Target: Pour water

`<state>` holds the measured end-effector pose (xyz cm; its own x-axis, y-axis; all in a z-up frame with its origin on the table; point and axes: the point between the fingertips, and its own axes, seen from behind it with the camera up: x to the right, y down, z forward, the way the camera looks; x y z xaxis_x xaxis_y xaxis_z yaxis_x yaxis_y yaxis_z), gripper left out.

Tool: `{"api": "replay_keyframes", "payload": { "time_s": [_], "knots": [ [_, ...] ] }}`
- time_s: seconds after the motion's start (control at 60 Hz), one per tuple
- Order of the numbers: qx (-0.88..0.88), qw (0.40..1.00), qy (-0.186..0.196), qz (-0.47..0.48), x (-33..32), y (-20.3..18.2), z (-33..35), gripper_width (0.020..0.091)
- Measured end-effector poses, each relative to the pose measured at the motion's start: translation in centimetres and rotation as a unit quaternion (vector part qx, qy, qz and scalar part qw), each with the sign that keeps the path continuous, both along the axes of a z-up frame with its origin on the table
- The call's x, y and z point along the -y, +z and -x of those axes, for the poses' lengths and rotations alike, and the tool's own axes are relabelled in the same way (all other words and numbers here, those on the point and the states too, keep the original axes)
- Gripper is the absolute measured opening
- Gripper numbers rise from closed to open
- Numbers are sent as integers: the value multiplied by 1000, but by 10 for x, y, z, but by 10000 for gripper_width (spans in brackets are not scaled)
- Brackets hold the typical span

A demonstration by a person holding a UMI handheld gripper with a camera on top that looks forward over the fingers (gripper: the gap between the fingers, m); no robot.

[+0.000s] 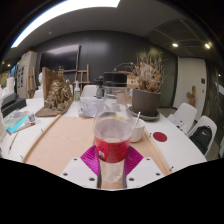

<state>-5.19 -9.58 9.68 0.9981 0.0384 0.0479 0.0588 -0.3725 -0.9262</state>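
Clear plastic fills the space ahead of me: a bottle with a red label stands upright between my 2 fingers, its base down at the magenta pads. My gripper is closed in around it, with both fingers appearing to press its sides, so I have hold of the bottle. It sits over a pale wooden board on the white table. Just beyond the bottle stands a clear glass, and a small red lid lies off to the right on the table. Farther back is a dark pot with dried branches, and a brown figurine stands at the left.
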Motion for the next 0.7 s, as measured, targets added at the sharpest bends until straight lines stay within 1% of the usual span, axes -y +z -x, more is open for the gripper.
{"api": "replay_keyframes", "payload": {
  "time_s": [0.217, 0.3, 0.383, 0.433, 0.517, 0.617, 0.633, 0.7],
  "knots": [
    [-74, 996, 37, -39, -28, 80, 51, 275],
    [-140, 988, 49, -49, -43, 112, 77, 273],
    [-252, 965, 58, -44, -64, 136, 94, 272],
    [-327, 943, 56, -27, -76, 144, 100, 272],
    [-448, 893, 41, 4, -98, 148, 105, 271],
    [-580, 813, 20, 49, -118, 150, 102, 270],
    [-598, 800, 15, 52, -127, 143, 104, 269],
    [-675, 734, -2, 80, -142, 136, 99, 271]
  ]
}}
